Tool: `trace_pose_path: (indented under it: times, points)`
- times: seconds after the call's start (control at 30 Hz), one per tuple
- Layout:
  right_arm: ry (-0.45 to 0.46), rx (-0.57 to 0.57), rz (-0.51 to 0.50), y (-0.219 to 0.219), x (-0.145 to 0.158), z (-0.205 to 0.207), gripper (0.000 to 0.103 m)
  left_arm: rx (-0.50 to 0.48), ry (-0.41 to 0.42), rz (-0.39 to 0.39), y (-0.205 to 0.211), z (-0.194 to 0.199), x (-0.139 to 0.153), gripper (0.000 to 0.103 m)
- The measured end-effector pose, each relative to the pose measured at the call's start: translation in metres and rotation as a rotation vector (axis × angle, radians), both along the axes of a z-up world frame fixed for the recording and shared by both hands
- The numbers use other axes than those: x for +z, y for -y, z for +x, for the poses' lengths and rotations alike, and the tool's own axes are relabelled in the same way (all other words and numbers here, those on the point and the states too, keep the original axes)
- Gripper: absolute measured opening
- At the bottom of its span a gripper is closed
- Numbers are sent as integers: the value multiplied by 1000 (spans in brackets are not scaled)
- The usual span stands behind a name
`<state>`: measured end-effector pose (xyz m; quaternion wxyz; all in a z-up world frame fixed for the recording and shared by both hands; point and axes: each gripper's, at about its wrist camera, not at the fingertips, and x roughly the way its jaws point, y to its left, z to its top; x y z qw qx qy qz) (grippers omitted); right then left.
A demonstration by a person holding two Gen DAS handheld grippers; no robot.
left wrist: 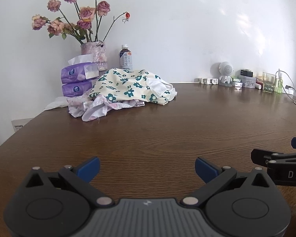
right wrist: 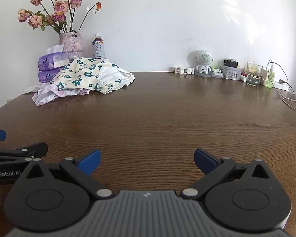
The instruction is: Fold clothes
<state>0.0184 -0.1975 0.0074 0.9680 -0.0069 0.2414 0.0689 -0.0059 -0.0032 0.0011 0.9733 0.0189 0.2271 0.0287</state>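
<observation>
A cream garment with dark green flowers lies crumpled at the far left of the brown wooden table. It rests on a pale pink-patterned cloth. My left gripper hovers low over the table's near part, open and empty, far from the pile. My right gripper is likewise open and empty over bare wood. Each gripper shows at the edge of the other's view, side by side.
Behind the clothes stand two purple tissue packs, a vase of dried roses and a drink bottle. Along the back right are a small white robot figure, boxes, a glass, a spray bottle and cables.
</observation>
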Motion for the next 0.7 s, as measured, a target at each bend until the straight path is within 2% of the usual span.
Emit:
trace_pose_path:
  times: [0.7]
  points:
    - [7,4,24,3,0,-3,103,4,6,-12,-2,-1,1,103]
